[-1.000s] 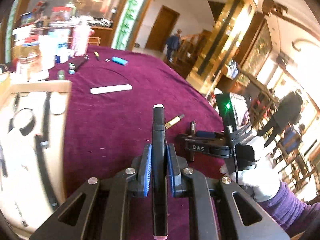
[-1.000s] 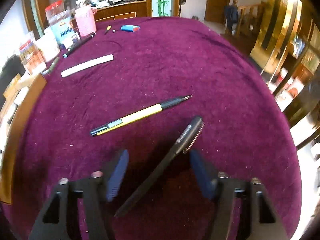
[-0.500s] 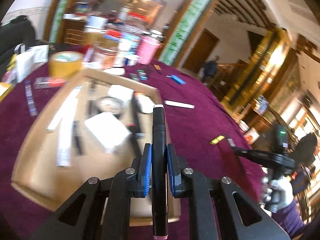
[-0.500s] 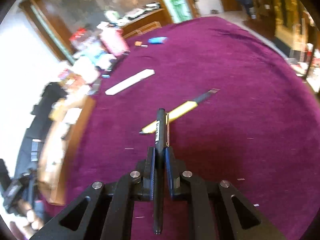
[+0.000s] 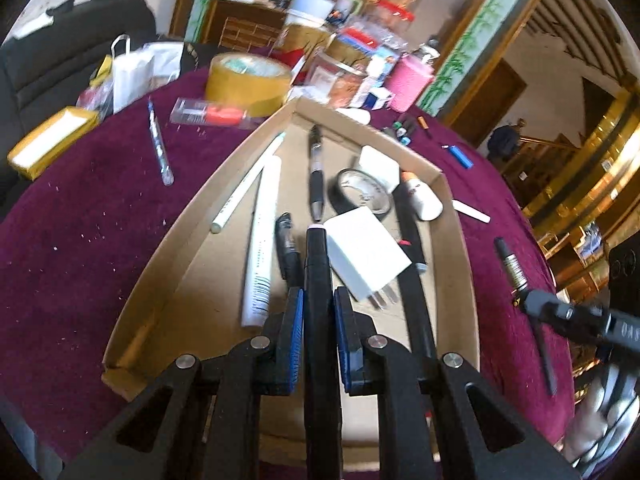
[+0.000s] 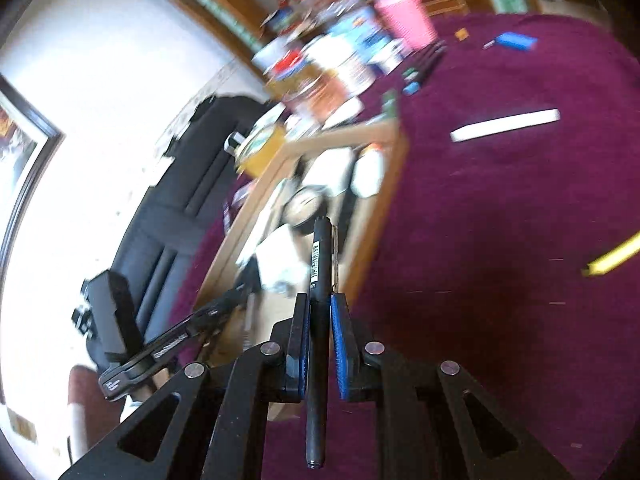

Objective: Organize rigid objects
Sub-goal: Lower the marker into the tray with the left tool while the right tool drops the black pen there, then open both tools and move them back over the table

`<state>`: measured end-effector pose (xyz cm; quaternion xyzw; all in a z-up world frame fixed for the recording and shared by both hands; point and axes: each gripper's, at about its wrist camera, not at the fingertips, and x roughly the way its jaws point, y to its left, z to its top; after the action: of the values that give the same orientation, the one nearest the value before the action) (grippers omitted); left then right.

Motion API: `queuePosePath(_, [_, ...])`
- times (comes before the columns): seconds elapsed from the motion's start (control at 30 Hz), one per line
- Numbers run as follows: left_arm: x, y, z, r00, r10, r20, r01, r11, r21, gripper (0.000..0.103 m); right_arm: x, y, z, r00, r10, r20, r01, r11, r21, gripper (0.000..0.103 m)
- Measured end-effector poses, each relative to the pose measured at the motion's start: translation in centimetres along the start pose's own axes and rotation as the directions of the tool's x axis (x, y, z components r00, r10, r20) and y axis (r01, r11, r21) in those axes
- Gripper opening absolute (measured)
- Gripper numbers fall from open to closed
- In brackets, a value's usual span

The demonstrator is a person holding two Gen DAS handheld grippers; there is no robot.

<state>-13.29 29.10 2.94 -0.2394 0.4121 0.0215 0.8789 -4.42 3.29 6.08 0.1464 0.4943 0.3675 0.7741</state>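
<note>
Blue pads of the left hand-held gripper (image 5: 318,336) pinch a black marker (image 5: 317,280) that has a pale tip and points out over a cardboard tray (image 5: 460,256). Just beyond the marker's tip lie a white charger (image 5: 366,264), a black pen (image 5: 316,168), a roll of black tape (image 5: 362,196), a white tube (image 5: 262,240) and a thin white stick (image 5: 248,184), all inside the tray. A small white bottle (image 5: 420,198) leans at the tray's right wall. The tray sits on a worktop (image 5: 100,216) covered in purple cloth. Behind the tray stand a roll of brown tape (image 5: 248,80) and a pink cup (image 5: 408,84).

The right hand-held gripper (image 6: 320,350) has its pads pressed onto a black pen with a clip (image 6: 320,280), held off the worktop and just beside the tray's right wall. To the right, on the cloth, lie a white strip (image 6: 504,125), a blue lighter (image 6: 514,41) and a yellow pen (image 6: 614,258), well apart from each other.
</note>
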Motion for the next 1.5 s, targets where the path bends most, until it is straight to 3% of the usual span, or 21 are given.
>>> queuePosePath(0.23, [1.2, -0.3, 0.1, 0.999, -0.043, -0.028, 0.043, 0.999, -0.028, 0.021, 7.4, 4.5, -0.3, 0.990, 0.009, -0.144, -0.021, 0.996, -0.083, 0.012])
queuePosePath(0.37, [-0.4, 0.2, 0.5, 0.998, -0.045, 0.051, 0.048, 0.997, -0.060, 0.048, 9.9, 5.5, -1.0, 0.981, -0.012, -0.195, -0.014, 0.992, -0.128, 0.013])
queuePosePath(0.43, [-1.7, 0.2, 0.5, 0.994, -0.031, 0.104, 0.037, 0.998, -0.054, 0.051, 10.8, 6.0, -1.1, 0.977, -0.027, -0.211, -0.006, 0.988, -0.154, 0.012])
queuePosePath(0.57, [-3.8, 0.3, 0.7, 0.983, -0.005, 0.183, 0.016, 0.998, -0.055, 0.073, 12.3, 6.3, -1.1, 0.974, -0.061, -0.219, 0.020, 0.983, -0.182, 0.013])
queuePosePath(0.77, [-4.8, 0.5, 0.7, 0.976, 0.023, 0.218, -0.010, 0.998, -0.059, 0.076, 13.1, 6.6, -0.5, 0.971, -0.191, -0.146, 0.145, 0.949, -0.281, 0.015])
queuePosePath(0.93, [-5.0, 0.1, 0.5, 0.975, 0.029, 0.220, -0.018, 0.999, -0.051, 0.076, 11.6, 6.0, -0.2, 0.980, -0.135, -0.147, 0.096, 0.965, -0.243, 0.016])
queuePosePath(1.03, [-5.5, -0.6, 0.4, 0.968, 0.055, 0.246, -0.049, 0.998, -0.030, 0.076, 9.4, 5.2, 0.0, 0.988, -0.120, -0.098, 0.097, 0.973, -0.208, 0.028])
queuePosePath(1.1, [-6.0, -1.4, 0.2, 0.958, 0.076, 0.275, -0.076, 0.997, -0.010, 0.080, 7.9, 4.7, 0.1, 0.991, -0.123, -0.047, 0.111, 0.975, -0.195, 0.048])
queuePosePath(1.13, [-6.2, -1.7, 0.1, 0.953, 0.087, 0.289, -0.091, 0.996, 0.000, 0.083, 6.8, 4.3, 0.1, 0.991, -0.132, -0.010, 0.128, 0.974, -0.187, 0.052])
queuePosePath(1.23, [-7.2, -3.5, -0.4, 0.921, 0.144, 0.361, -0.171, 0.984, 0.045, 0.084, 4.4, 3.3, -0.4, 0.982, -0.172, 0.076, 0.183, 0.968, -0.172, 0.062])
queuePosePath(1.37, [-9.5, -6.4, -1.7, 0.838, 0.202, 0.507, -0.282, 0.956, 0.085, 0.095, 1.6, 2.2, -1.8, 0.947, -0.259, 0.190, 0.292, 0.940, -0.177, 0.071])
queuePosePath(1.4, [-10.3, -7.1, -2.1, 0.806, 0.215, 0.552, -0.309, 0.947, 0.082, 0.097, 1.0, 2.2, -1.9, 0.934, -0.281, 0.222, 0.322, 0.930, -0.177, 0.072])
queuePosePath(1.43, [-11.4, -7.9, -2.7, 0.761, 0.222, 0.610, -0.337, 0.938, 0.079, 0.102, 0.5, 2.2, -2.2, 0.917, -0.306, 0.257, 0.357, 0.916, -0.183, 0.073])
queuePosePath(1.5, [-13.0, -9.2, -3.6, 0.697, 0.190, 0.692, -0.343, 0.935, 0.089, 0.103, -0.4, 2.4, -2.5, 0.887, -0.340, 0.311, 0.410, 0.891, -0.195, 0.080])
